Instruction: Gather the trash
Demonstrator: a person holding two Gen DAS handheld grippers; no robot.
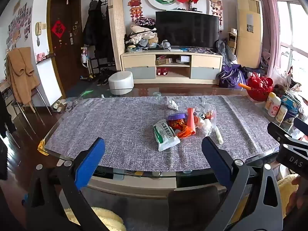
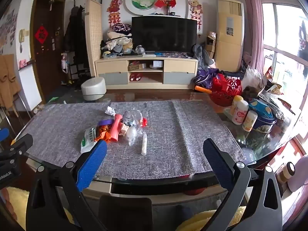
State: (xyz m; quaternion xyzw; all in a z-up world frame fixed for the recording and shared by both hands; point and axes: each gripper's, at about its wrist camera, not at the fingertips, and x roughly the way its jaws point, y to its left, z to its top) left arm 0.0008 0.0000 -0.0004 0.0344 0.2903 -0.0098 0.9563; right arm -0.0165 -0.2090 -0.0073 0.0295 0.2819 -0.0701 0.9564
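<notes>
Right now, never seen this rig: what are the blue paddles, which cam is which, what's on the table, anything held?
No robot: a person carries two handheld grippers, each with a fisheye camera looking along its blue fingers. One picture is from the left gripper, the other from the right gripper. Both are open and hold nothing, short of the table's edge. On the grey table mat lies a trash pile: a green-white packet, a coral plastic tube, a purple lid, crumpled clear plastic, a paper ball and a white stick.

Glossy glass worktop [image 1: 57, 155], rough woven grey cloth mat [image 1: 119, 127] over it, crinkled clear plastic bag [image 1: 207, 111], glossy green-and-white foil packet [image 1: 165, 134], crumpled white paper ball [image 1: 172, 105], smooth coral plastic tube [image 1: 190, 118], textured blue gripper pads [image 1: 89, 159] on matt black plastic arms
</notes>
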